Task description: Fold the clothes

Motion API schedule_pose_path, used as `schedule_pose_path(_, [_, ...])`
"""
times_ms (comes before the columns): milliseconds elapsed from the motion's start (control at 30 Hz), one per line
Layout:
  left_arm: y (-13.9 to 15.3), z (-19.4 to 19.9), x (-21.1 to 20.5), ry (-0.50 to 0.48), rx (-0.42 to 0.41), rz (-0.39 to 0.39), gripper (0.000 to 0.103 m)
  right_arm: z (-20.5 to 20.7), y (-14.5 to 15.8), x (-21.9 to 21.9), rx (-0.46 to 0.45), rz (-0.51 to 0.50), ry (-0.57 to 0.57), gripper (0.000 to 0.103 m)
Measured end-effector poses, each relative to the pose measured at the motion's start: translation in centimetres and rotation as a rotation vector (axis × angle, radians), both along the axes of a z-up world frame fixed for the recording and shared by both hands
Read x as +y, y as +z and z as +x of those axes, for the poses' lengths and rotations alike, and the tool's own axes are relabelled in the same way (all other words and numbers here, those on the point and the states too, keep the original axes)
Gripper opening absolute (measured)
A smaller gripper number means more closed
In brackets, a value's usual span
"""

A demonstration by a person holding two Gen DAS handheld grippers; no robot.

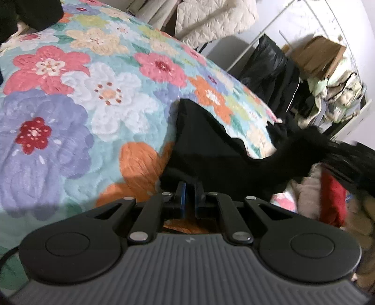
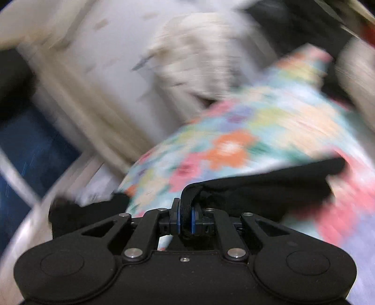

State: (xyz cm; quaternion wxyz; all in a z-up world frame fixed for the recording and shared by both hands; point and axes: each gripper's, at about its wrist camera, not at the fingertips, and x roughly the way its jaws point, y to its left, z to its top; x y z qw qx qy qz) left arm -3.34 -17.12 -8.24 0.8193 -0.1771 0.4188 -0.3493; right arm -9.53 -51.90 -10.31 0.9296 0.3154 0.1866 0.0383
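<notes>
A black garment [image 1: 211, 145] lies on the floral bed cover [image 1: 82, 93], stretched up toward the right, where it blurs. In the left wrist view, my left gripper [image 1: 189, 187] is shut, its fingertips buried in the garment's near edge. In the blurred right wrist view, my right gripper [image 2: 185, 211] is shut on a bunched fold of the same black garment [image 2: 269, 185], which it holds lifted above the floral cover [image 2: 257, 131]. The cloth trails to the right from its blue pads [image 2: 193, 220].
Dark clothes hang on a white rack [image 1: 269, 68] past the bed's edge, next to a cardboard box [image 1: 318, 56]. A cream quilted cloth [image 1: 211, 16] hangs behind the bed. A pile with a red piece [image 1: 332, 197] lies at the right. Blurred white bedding [image 2: 194, 54] is beyond the bed.
</notes>
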Motion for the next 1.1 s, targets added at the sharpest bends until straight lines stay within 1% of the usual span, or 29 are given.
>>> schedule_pose_path(33, [0.1,0.0,0.3,0.006,-0.01,0.01,0.005,2.3,0.6,1.8,0.01,-0.063,0.081,0.01])
schedule_pose_path(100, [0.3,0.0,0.8,0.008,-0.031,0.028,0.005,6.1,0.2,4.5,0.054,-0.109,0.208,0.01])
schedule_pose_path(167, [0.5,0.1,1.2,-0.007,-0.053,0.039,0.005,9.5,-1.8,6.8,0.138,-0.13,0.318,0.01])
schedule_pose_path(233, [0.6,0.1,1.0,-0.04,-0.069,0.029,0.006,11.4,-4.1,8.7,0.2,-0.177,0.393,0.01])
schedule_pose_path(267, [0.8,0.0,0.8,-0.057,-0.082,0.028,0.008,11.6,-4.9,9.2,0.22,-0.2,0.429,0.011])
schedule_pose_path(300, [0.9,0.0,0.5,-0.075,-0.096,0.027,0.011,11.3,-5.5,9.0,0.23,-0.184,0.442,0.012])
schedule_pose_path(333, [1.1,-0.1,0.2,-0.093,-0.111,0.027,0.012,10.9,-6.1,8.8,0.24,-0.166,0.454,0.017])
schedule_pose_path(400, [1.4,-0.4,-0.8,-0.131,-0.155,0.035,0.019,10.0,-7.2,8.4,0.26,-0.13,0.477,0.029])
schedule_pose_path(433, [1.5,-0.5,-1.3,-0.15,-0.178,0.04,0.021,9.2,-7.1,7.4,0.261,-0.1,0.484,0.041])
schedule_pose_path(467, [1.6,-0.6,-1.9,-0.169,-0.195,0.05,0.024,8.3,-6.9,6.5,0.262,-0.07,0.49,0.049])
schedule_pose_path(500, [1.6,-0.7,-2.6,-0.189,-0.211,0.062,0.026,7.4,-6.7,5.5,0.263,-0.039,0.496,0.052])
schedule_pose_path(533, [1.6,-0.8,-3.2,-0.208,-0.226,0.074,0.028,6.6,-6.6,4.5,0.264,-0.009,0.503,0.054])
schedule_pose_path(600, [1.7,-1.1,-4.5,-0.248,-0.257,0.097,0.035,4.8,-6.3,2.6,0.266,0.053,0.514,0.056])
schedule_pose_path(633, [1.7,-1.2,-5.1,-0.26,-0.265,0.113,0.037,4.3,-6.0,1.6,0.271,0.021,0.485,0.058])
schedule_pose_path(667, [1.6,-1.4,-5.6,-0.269,-0.271,0.13,0.044,3.7,-5.7,0.6,0.276,-0.015,0.454,0.059])
schedule_pose_path(700, [1.5,-1.5,-6.2,-0.274,-0.28,0.153,0.049,3.4,-5.8,-0.4,0.279,-0.04,0.417,0.06])
schedule_pose_path(767, [1.1,-1.4,-7.0,-0.285,-0.3,0.198,0.052,2.7,-5.9,-2.2,0.286,-0.088,0.342,0.06])
schedule_pose_path(833, [0.6,-1.3,-7.8,-0.295,-0.319,0.243,0.055,2.9,-7.0,-3.4,0.278,-0.054,0.272,0.06])
schedule_pose_path(867, [0.4,-1.3,-8.2,-0.3,-0.329,0.265,0.055,3.0,-7.9,-3.9,0.275,-0.008,0.266,0.06])
schedule_pose_path(933, [0.0,-1.1,-8.8,-0.311,-0.333,0.293,0.047,3.4,-9.8,-4.4,0.289,0.089,0.25,0.06])
schedule_pose_path(967, [0.0,-0.9,-9.0,-0.314,-0.331,0.309,0.021,3.6,-10.5,-4.5,0.29,0.125,0.236,0.06])
schedule_pose_path(1000, [0.1,-0.6,-9.0,-0.313,-0.324,0.31,0.007,4.1,-11.2,-4.6,0.282,0.154,0.214,0.06])
schedule_pose_path(1033, [0.3,-0.4,-9.0,-0.312,-0.317,0.305,0.007,4.4,-11.6,-4.8,0.272,0.182,0.186,0.06])
schedule_pose_path(1100, [0.7,0.2,-8.8,-0.309,-0.302,0.295,0.007,4.9,-11.9,-5.2,0.245,0.211,0.102,0.056])
